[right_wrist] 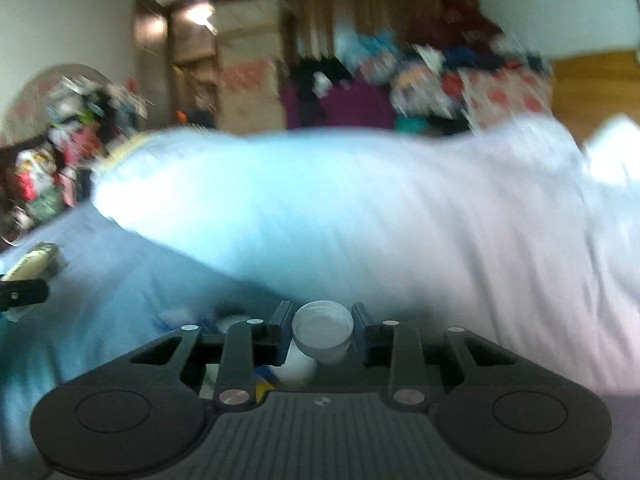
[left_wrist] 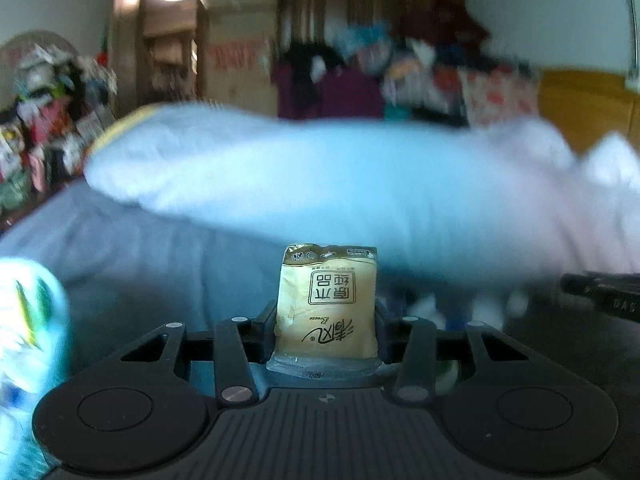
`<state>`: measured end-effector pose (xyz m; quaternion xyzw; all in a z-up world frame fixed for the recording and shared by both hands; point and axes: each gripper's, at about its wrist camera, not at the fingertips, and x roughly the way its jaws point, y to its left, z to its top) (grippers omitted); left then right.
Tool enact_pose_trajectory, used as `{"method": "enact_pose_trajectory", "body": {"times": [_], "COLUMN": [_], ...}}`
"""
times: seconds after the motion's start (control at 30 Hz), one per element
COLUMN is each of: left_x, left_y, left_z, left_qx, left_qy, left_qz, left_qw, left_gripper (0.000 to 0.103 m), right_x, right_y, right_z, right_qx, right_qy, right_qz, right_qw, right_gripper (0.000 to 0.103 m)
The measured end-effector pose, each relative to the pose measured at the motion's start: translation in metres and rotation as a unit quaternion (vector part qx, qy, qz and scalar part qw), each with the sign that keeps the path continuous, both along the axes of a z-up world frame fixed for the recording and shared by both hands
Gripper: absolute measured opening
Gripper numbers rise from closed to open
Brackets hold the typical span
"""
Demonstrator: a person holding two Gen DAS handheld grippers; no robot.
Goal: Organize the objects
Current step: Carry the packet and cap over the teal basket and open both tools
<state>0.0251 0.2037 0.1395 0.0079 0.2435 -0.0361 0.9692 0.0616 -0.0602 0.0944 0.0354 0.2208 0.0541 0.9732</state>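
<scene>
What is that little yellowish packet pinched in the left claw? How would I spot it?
Find the big pale pillow lying across the bed. Just in front of it, the left gripper pinches an upright tissue packet. It alone is tan-gold, with boxed dark characters printed upside down.

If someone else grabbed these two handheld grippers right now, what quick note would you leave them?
Left gripper: shut on a tan tissue pack, held upright above the bed.
Right gripper: shut on a white bottle by its cap end.
A pale pillow lies on the bed ahead; both views are blurred.
Done: both items picked up.
Left: set each one down; where they belong is not visible here.
</scene>
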Motion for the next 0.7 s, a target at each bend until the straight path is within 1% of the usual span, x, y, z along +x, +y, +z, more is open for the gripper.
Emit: {"method": "enact_pose_trajectory", "body": {"times": [0.1, 0.2, 0.27, 0.37, 0.43, 0.47, 0.53, 0.6, 0.63, 0.7], "left_x": [-0.019, -0.040, -0.055, -0.077, -0.089, -0.095, -0.105, -0.114, -0.117, -0.123], "left_y": [0.025, 0.064, 0.093, 0.144, 0.181, 0.202, 0.236, 0.268, 0.282, 0.306], "left_z": [0.041, 0.079, 0.100, 0.124, 0.136, 0.142, 0.149, 0.155, 0.156, 0.157], "left_qx": [-0.006, -0.006, 0.001, 0.013, 0.017, 0.018, 0.016, 0.012, 0.010, -0.002], "left_qy": [-0.033, -0.057, -0.073, -0.083, -0.077, -0.072, -0.062, -0.052, -0.043, -0.026], "left_qz": [0.032, 0.077, 0.111, 0.170, 0.208, 0.228, 0.257, 0.281, 0.289, 0.297], "left_qw": [0.9989, 0.9953, 0.9912, 0.9818, 0.9749, 0.9708, 0.9643, 0.9582, 0.9562, 0.9545], "left_gripper": [0.046, 0.046, 0.046, 0.046, 0.047, 0.047, 0.047, 0.047, 0.047, 0.047], "right_x": [-0.013, -0.023, -0.025, -0.039, -0.046, -0.050, -0.053, -0.058, -0.062, -0.066], "right_y": [0.030, 0.072, 0.108, 0.164, 0.207, 0.225, 0.264, 0.303, 0.319, 0.352], "right_z": [0.052, 0.107, 0.135, 0.177, 0.199, 0.214, 0.232, 0.243, 0.248, 0.248], "right_qx": [0.007, 0.015, 0.023, 0.035, 0.043, 0.047, 0.051, 0.056, 0.059, 0.060], "right_qy": [-0.039, -0.072, -0.084, -0.092, -0.084, -0.081, -0.065, -0.041, -0.030, -0.001], "right_qz": [0.042, 0.093, 0.130, 0.189, 0.232, 0.245, 0.276, 0.302, 0.312, 0.331], "right_qw": [0.998, 0.993, 0.988, 0.977, 0.968, 0.965, 0.958, 0.951, 0.948, 0.942], "right_gripper": [0.034, 0.034, 0.034, 0.034, 0.034, 0.034, 0.034, 0.034, 0.034, 0.034]}}
